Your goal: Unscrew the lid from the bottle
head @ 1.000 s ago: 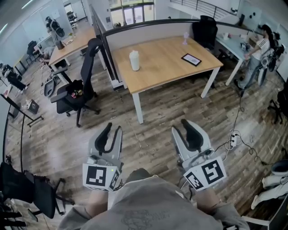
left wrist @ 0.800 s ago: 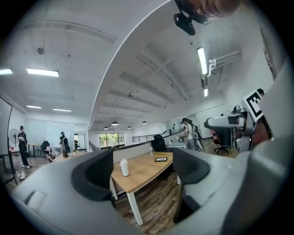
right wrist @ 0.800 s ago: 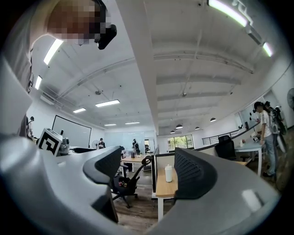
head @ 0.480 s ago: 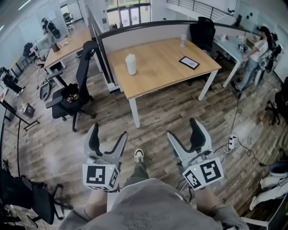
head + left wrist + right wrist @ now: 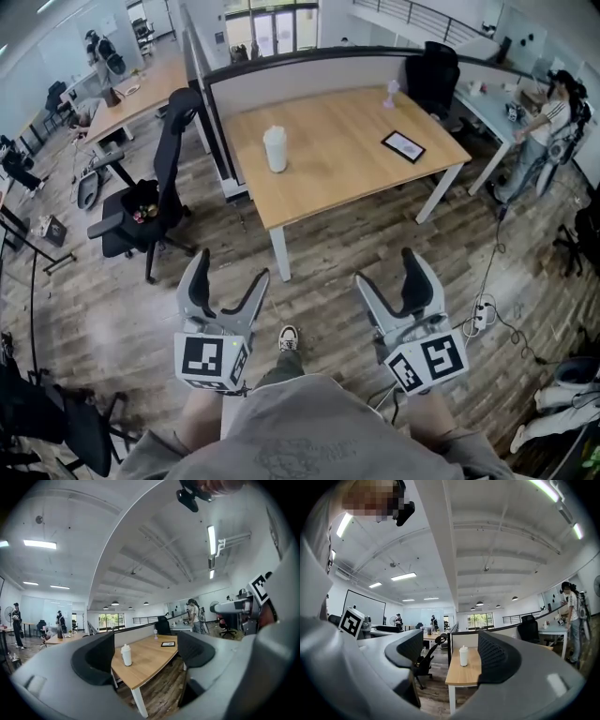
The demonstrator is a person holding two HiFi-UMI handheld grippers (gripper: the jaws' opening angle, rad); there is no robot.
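Left gripper (image 5: 230,274), right gripper (image 5: 386,268) newly open, empty, bottle (image 5: 275,149) well apart

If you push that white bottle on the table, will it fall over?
Probably, if pushed near the top: the bottle stands tall and narrow. It looks like stiff plastic, so it likely won't squash. Lying down, being round, it might roll along the table.

White lidded bottle (image 5: 275,149) stands upright on the wooden desk (image 5: 347,150).

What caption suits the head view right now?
Left claw and right claw, just opened and empty, point toward the white bottle on the wooden desk.
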